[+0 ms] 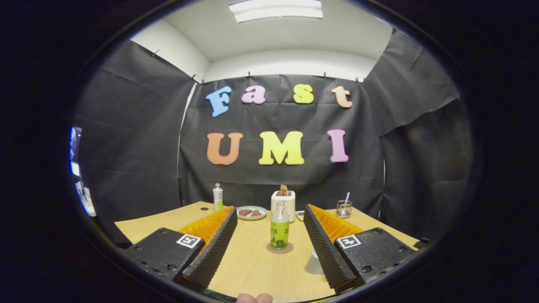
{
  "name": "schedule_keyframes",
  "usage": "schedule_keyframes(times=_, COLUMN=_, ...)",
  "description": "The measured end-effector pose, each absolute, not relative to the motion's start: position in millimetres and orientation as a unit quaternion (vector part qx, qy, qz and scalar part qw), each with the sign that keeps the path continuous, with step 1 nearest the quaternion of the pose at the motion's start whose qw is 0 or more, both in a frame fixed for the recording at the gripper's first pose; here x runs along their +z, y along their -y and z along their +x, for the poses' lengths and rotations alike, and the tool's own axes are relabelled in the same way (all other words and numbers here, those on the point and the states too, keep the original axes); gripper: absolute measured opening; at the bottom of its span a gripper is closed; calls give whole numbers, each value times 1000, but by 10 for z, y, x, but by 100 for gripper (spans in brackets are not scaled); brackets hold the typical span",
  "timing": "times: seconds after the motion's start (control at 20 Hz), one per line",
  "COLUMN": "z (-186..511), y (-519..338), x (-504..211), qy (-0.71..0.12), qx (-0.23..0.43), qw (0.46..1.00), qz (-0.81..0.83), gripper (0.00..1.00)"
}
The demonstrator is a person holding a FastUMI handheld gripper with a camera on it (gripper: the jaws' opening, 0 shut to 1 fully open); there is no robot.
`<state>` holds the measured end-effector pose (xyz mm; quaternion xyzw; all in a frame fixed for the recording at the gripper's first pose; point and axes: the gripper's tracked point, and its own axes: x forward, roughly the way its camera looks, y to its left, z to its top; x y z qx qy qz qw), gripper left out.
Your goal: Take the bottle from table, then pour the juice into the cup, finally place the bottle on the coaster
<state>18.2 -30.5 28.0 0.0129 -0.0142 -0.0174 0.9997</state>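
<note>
Bottle (279,230) on one coaster (280,249); one cup (313,261); hand-held gripper (268,215) open.

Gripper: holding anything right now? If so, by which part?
Nothing held. The gripper is open; the bottle stands on the coaster between its fingers, touching neither.

Gripper cam, low over table (252,269), facing fwd along fingers (219,235), bottle (279,229) near
</note>
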Motion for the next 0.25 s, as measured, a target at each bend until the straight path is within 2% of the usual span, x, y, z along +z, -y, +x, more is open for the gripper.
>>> schedule_keyframes(times=0.25, z=178, y=272, x=271, qy=12, qx=-7, qw=1000, qz=11, gripper=100)
